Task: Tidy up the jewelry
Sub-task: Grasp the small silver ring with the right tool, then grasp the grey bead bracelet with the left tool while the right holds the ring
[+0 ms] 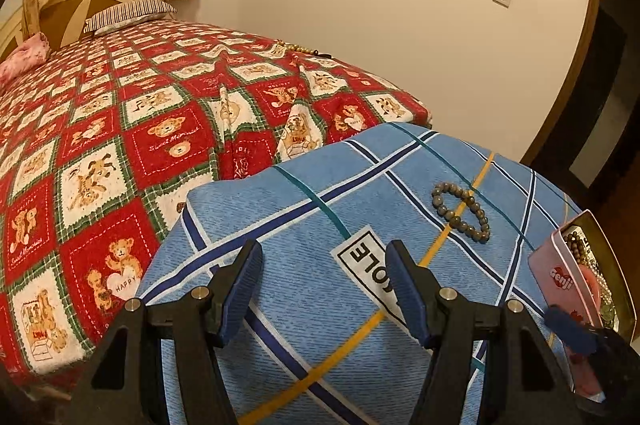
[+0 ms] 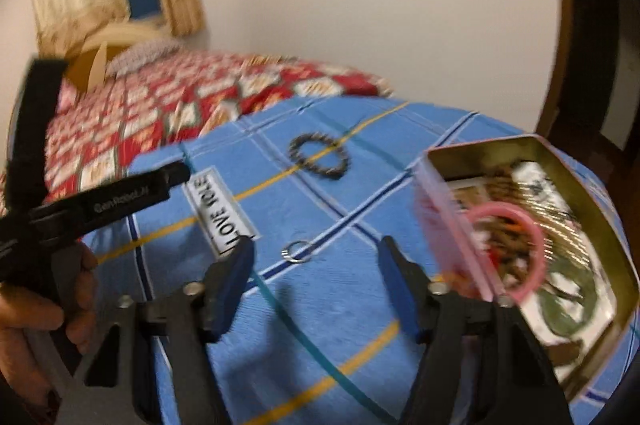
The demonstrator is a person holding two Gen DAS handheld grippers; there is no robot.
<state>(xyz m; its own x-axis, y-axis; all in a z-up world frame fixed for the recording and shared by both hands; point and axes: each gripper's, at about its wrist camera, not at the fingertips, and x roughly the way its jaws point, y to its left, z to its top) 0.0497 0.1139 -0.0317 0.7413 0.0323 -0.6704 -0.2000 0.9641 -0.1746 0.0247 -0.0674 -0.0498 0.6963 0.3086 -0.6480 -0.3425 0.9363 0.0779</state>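
Left gripper point(image 1: 324, 285) and right gripper point(image 2: 316, 279): fingers apart, empty, over the blue plaid cloth point(image 2: 340, 197). Beaded bracelet point(image 1: 462, 211) and a small ring point(image 2: 297, 251) lie on it; the tin point(image 2: 592, 197) holds a pink bangle point(image 2: 536, 245), other contents blurred.

Contents of the tin point(image 2: 532, 145) motion-blurred in the right view, edge-cropped in the left

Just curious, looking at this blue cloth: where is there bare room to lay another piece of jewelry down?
Free: the blue cloth left of the white label, toward the red bedspread; also the strip between the beaded bracelet and the small ring. Crowded: the tin on the right, heaped with beads and a pink bangle.
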